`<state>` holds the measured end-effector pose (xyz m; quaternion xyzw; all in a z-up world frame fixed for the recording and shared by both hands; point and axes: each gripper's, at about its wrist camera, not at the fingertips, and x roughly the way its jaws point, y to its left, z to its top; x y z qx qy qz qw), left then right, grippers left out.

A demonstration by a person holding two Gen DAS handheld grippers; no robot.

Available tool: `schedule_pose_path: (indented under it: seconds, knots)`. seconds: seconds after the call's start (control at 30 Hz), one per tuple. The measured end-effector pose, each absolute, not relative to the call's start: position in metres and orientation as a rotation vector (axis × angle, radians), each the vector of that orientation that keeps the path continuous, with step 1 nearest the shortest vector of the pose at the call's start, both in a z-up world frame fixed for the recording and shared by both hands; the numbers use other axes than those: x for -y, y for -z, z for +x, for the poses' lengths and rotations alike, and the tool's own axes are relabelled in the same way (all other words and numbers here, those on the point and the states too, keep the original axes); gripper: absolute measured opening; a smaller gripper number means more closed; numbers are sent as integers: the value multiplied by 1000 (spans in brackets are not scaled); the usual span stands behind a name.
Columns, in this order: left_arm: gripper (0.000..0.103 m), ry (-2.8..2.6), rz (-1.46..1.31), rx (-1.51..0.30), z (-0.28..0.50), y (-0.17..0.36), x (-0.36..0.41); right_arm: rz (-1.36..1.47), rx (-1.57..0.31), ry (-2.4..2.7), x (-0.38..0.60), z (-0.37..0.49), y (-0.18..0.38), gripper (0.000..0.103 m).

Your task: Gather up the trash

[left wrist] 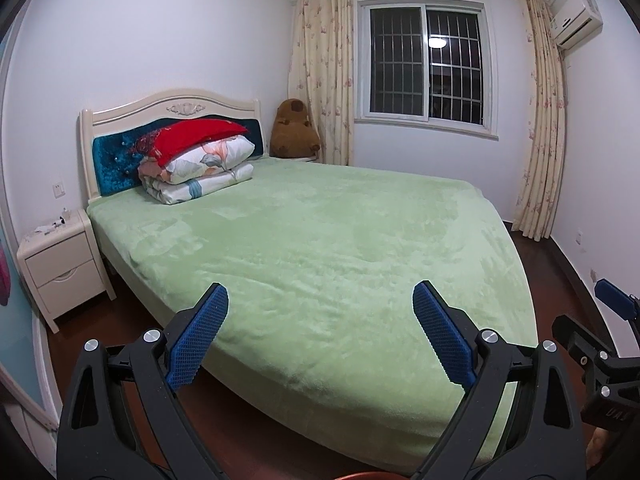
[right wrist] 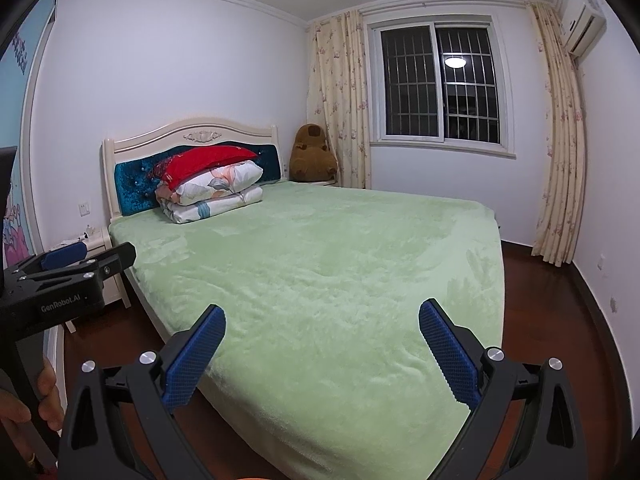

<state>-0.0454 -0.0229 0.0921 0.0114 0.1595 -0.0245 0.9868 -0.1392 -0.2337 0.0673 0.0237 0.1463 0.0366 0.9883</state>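
My left gripper (left wrist: pixel 320 292) is open and empty, held above the foot corner of a bed with a green blanket (left wrist: pixel 320 240). My right gripper (right wrist: pixel 322 312) is open and empty too, over the same bed (right wrist: pixel 320 260). The left gripper also shows at the left edge of the right wrist view (right wrist: pixel 80 264). The right gripper shows at the right edge of the left wrist view (left wrist: pixel 612 296). Small white scraps lie on the white nightstand (left wrist: pixel 56 236) left of the bed; I cannot tell what they are. No other trash shows.
Folded quilts with a red pillow (left wrist: pixel 200 156) lie at the headboard. A brown plush toy (left wrist: pixel 294 130) sits in the far corner. Curtains (left wrist: pixel 540 140) flank a barred window. Dark wood floor (right wrist: pixel 560 300) runs right of the bed. A copper-coloured rim (left wrist: pixel 360 476) shows at the bottom edge.
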Motion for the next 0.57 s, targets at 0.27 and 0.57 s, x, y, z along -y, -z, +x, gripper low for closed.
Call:
schedule_pose_path:
  seconds: [0.27, 0.57]
  knots:
    - [91, 48, 32, -308, -49, -97, 26, 50, -291, -70, 236, -142, -70, 96]
    - [94, 37, 16, -315, -49, -99, 23, 58, -290, -60, 239, -143, -71, 97]
